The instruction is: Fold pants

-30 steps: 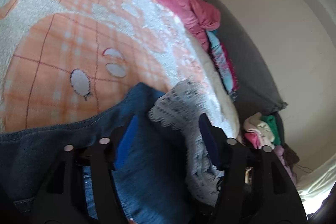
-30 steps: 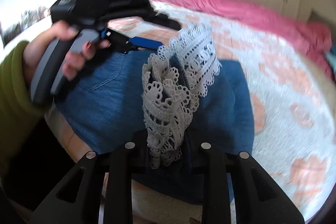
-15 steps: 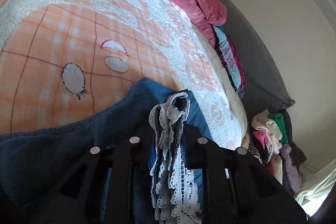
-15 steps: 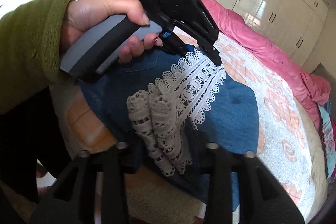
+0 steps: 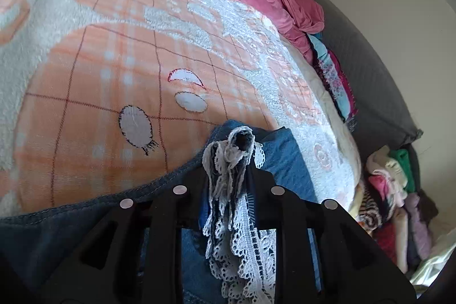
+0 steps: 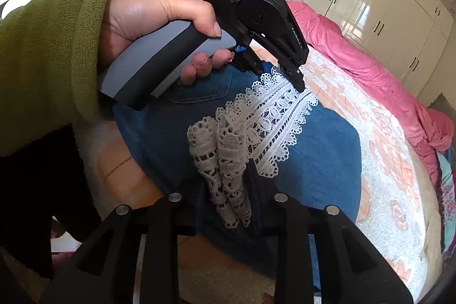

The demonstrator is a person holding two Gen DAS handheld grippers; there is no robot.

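Because both lace-trimmed hems of the denim pants (image 6: 313, 161) must travel together, left gripper (image 5: 228, 178) and right gripper (image 6: 228, 184) each pinch bunched lace (image 6: 225, 161) at lower centre, jaws easing open slightly.

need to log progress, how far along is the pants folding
Early to midway. Done: the denim pants lie doubled on the blanket. In hand: left claw and right claw each pinch the white lace hem, jaws opening slightly. Left: carrying the hem across and flattening the final fold.
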